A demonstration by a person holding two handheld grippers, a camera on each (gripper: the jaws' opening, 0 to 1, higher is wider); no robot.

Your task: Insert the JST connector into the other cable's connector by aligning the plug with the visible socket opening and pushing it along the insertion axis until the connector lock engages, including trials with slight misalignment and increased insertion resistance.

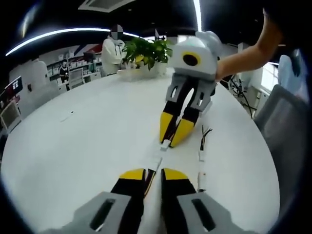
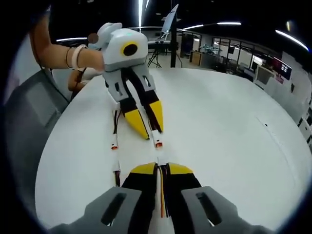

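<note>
Between the two pairs of jaw tips, low over the white table [image 1: 73,146], the two white JST connectors faced each other with a small gap left, not yet mated. In the left gripper view, the socket connector [image 1: 155,162] stuck out just ahead of the left gripper [image 1: 153,171], whose jaws were closed on its red and black cable, and the plug [image 1: 165,144] hung at the tips of the right gripper [image 1: 173,142], which came in from above. In the right gripper view the right gripper [image 2: 161,166] was likewise clamped on its own thin cable, with the left gripper [image 2: 152,134] opposite, pinching a cable just behind its connector [image 2: 158,144]. A spare cable pair [image 1: 202,161] lay just beside them on the table, unconnected. The step in hand looked like final alignment: the two housings seemed slightly offset, so squaring their faces before pushing straight along the shared axis would matter, with steady pressure rather than a jab, since both connectors were held only by their flexible wires.
</note>
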